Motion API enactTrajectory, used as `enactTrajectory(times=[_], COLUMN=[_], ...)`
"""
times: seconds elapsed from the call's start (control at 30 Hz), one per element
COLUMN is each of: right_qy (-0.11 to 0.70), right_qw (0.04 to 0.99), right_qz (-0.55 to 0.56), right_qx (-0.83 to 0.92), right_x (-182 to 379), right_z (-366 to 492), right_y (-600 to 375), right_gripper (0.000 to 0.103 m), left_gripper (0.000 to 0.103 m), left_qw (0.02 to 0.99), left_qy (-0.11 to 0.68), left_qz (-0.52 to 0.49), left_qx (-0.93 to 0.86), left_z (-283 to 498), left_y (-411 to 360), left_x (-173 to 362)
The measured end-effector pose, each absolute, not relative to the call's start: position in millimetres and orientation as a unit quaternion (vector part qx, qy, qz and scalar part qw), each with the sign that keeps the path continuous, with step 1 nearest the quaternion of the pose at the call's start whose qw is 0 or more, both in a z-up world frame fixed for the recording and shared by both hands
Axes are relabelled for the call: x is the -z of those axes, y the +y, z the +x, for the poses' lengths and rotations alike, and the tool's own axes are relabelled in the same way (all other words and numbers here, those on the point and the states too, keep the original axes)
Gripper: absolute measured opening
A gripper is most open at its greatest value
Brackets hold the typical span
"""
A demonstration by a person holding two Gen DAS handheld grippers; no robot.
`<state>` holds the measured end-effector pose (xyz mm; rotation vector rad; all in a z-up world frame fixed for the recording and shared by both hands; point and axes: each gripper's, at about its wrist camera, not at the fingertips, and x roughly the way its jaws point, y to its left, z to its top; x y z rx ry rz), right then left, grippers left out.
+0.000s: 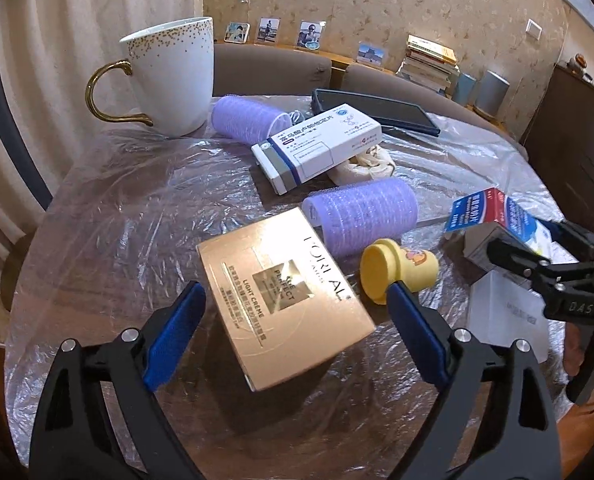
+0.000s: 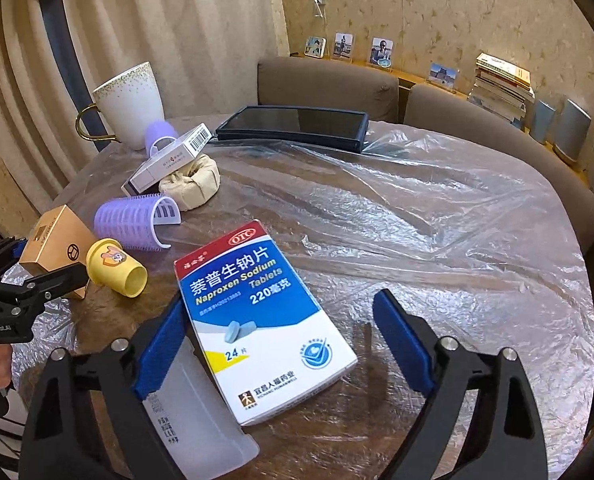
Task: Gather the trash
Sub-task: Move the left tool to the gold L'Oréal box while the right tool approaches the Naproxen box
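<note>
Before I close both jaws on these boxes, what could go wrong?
The left gripper straddles the gold box at an angle, so closing may twist it into the yellow cup. The right gripper's near finger overlaps the translucent white piece beside the naproxen box and might catch both.

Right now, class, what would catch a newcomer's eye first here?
The blue, white and red naproxen tablet carton lies between the right gripper's open blue-padded jaws. The shiny gold face-cream box sits between the left gripper's open jaws, with a yellow plastic cup tipped over beside it.
</note>
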<state>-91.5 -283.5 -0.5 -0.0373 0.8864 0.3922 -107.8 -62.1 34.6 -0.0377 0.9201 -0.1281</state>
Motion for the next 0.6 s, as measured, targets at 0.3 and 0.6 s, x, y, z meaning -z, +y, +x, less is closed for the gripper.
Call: enactTrajectory(times=[0.3, 0.6], right_qy=[0.431, 0.429], right_qw=[0.883, 0.886], right_qz=[-0.010, -0.017], right_qx=[-0.186, -0.178], right_x=[3, 2], right_z=[-91, -94], right_y=[-285, -288], right_gripper=[0.081, 0.081], left_gripper=[0.093, 0.093], left_qw=[0.892, 0.892], left_qy=[0.447, 0.451], left_qz=[-0.023, -0.022], left_qx=[0.069, 0.037], left_z=[-103, -108], left_y=[-61, -33], left_x=[-33, -28])
